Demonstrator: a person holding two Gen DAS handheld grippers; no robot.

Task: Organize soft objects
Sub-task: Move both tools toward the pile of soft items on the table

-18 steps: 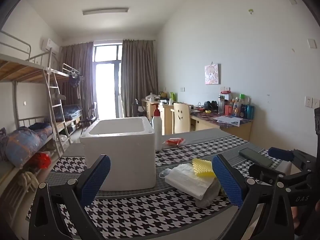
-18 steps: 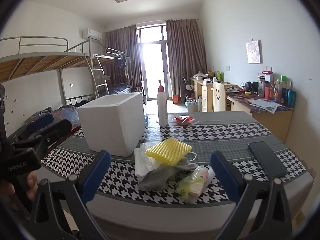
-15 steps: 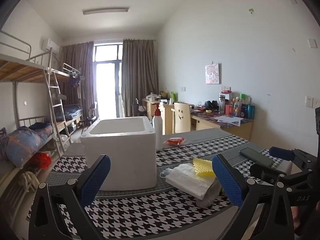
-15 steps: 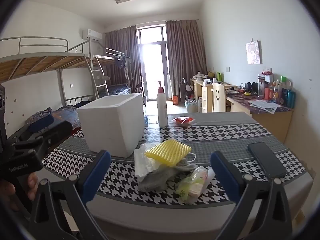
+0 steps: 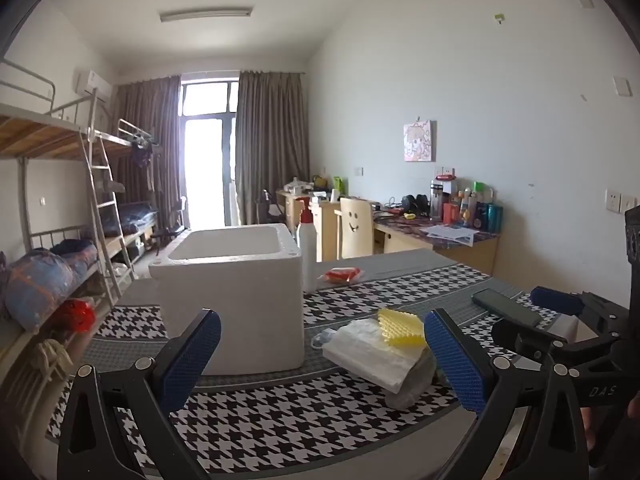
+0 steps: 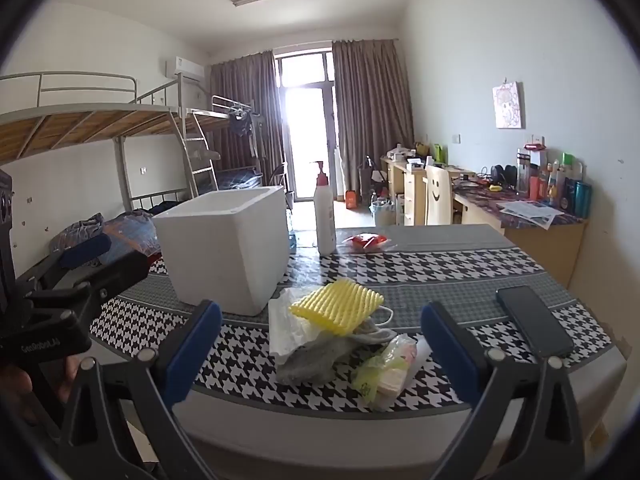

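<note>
A pile of soft things lies on the houndstooth table: a yellow foam net (image 6: 338,305) on top of a white plastic bag (image 6: 286,326), a grey cloth (image 6: 316,360) and a clear packet (image 6: 386,374). The pile also shows in the left wrist view (image 5: 384,348). A white foam box (image 6: 228,246) stands open-topped to its left, and shows in the left wrist view (image 5: 236,284). My left gripper (image 5: 320,364) is open and empty, short of the box and pile. My right gripper (image 6: 320,350) is open and empty, in front of the pile.
A pump bottle (image 6: 325,212) and a red packet (image 6: 366,240) stand behind the box. A black phone (image 6: 534,326) lies at the table's right. Bunk beds are on the left, desks along the right wall.
Both grippers have shifted only slightly; the left view has drifted a little. Nothing was taken hold of or moved on the table.
</note>
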